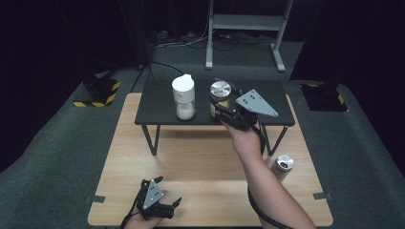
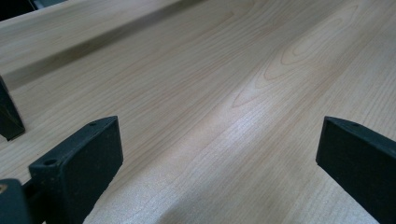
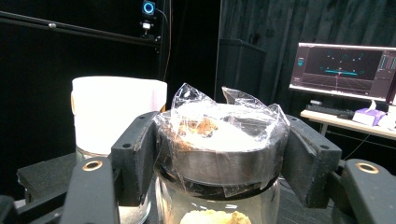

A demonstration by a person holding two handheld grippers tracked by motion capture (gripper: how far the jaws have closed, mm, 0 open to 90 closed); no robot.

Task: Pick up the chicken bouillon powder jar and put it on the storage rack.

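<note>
The right gripper (image 1: 220, 110) clamps the metal cap of the jar (image 1: 219, 98), its black jaws pressed on either side of the cap in the right gripper view, where crinkled clear film (image 3: 219, 119) covers the top and a pale crumbly filling shows through the glass below. The jar stands on the shelf (image 1: 157, 107), a low dark rectangular stand with thin legs, just right of the white-lidded jar (image 1: 184, 97), the two close but, as far as the high view tells, not touching; that one is glass with a tall white cap and white grains in its lower part. Right of the held jar the shelf is bare to its edge, and left of the white-lidded jar it is bare too. The shelf sits at the far end of the table (image 1: 200, 162), smooth pale wood with visible grain, and a wide free stretch lies before it. A small metal-topped can (image 1: 283, 164) stands near the table's right edge, well apart from the shelf. The left gripper (image 1: 165, 200) rests near the front edge, jaws spread wide with nothing between them. Grey carpet surrounds the table, dark curtains behind
</note>
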